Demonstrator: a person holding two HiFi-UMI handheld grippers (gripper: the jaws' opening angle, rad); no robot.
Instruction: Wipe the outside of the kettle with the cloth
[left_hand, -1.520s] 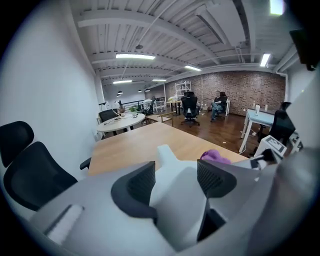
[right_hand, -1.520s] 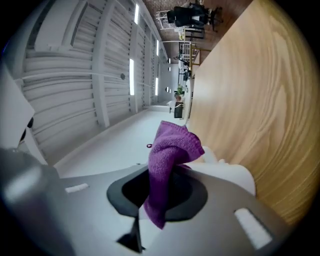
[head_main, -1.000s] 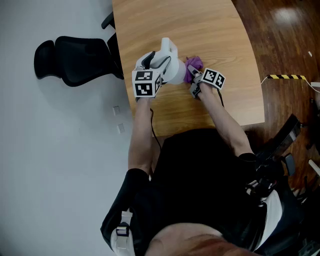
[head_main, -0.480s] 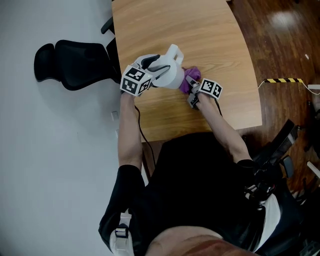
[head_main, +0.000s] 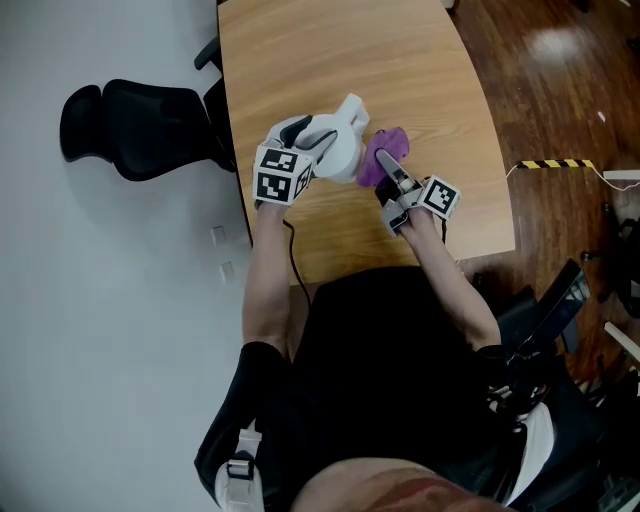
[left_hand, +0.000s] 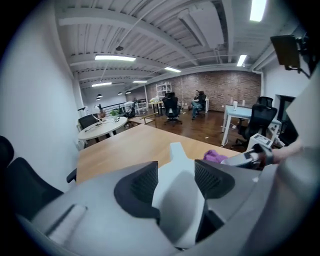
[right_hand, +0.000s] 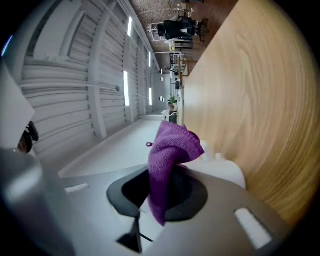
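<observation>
A white kettle (head_main: 340, 148) stands on the wooden table (head_main: 330, 50). My left gripper (head_main: 310, 135) is shut on its handle; in the left gripper view the white handle (left_hand: 176, 192) fills the gap between the dark pads (left_hand: 139, 186). My right gripper (head_main: 388, 172) is raised at the kettle's right side, shut on a purple cloth (head_main: 386, 152). In the right gripper view the cloth (right_hand: 169, 152) sticks up out of the closed jaws, with part of the kettle (right_hand: 227, 170) just behind it. In the left gripper view, a corner of the cloth (left_hand: 216, 156) shows past the kettle.
A black office chair (head_main: 140, 112) stands off the table's left edge. The table's near edge (head_main: 400, 258) lies right in front of the person. To the right is wooden floor with a yellow-black tape strip (head_main: 545, 163).
My right gripper has risen off the table with the cloth, which now hangs at the kettle's right side. The left gripper has kept its hold on the handle, almost in place.
</observation>
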